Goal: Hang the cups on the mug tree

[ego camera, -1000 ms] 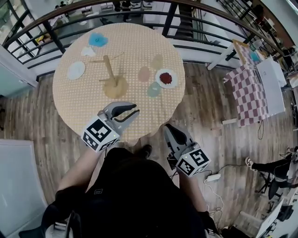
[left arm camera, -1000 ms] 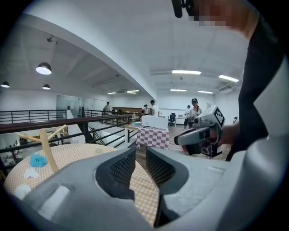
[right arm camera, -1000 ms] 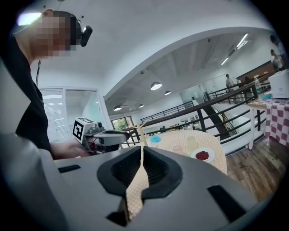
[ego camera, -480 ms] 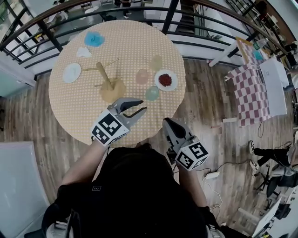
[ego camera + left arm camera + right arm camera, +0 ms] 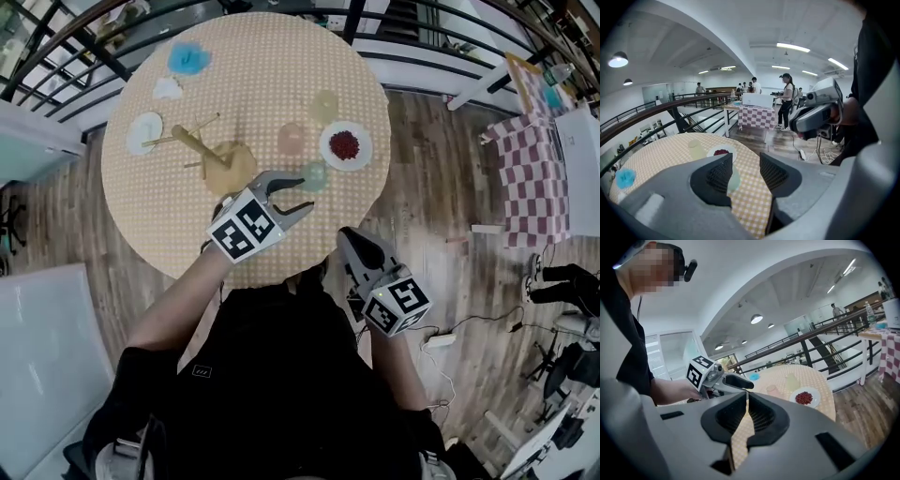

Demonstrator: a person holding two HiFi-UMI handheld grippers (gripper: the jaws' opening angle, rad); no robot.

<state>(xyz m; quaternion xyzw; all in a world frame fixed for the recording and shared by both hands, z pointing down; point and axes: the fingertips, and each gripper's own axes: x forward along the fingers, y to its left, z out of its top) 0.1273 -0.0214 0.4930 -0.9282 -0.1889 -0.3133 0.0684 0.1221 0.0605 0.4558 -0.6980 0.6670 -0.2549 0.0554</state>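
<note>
Left gripper (image 5: 306,193), jaws just opening and empty, right gripper (image 5: 345,234) closed: take the probably light, rigid green cup (image 5: 314,175) by its rim.

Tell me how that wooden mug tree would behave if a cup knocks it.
The mug tree looks like rigid wood, so it probably won't flex. Its tall post on a small round base suggests it could tip if bumped high up. With nothing hung on it, it is likely light and may slide on the tablecloth.
</note>
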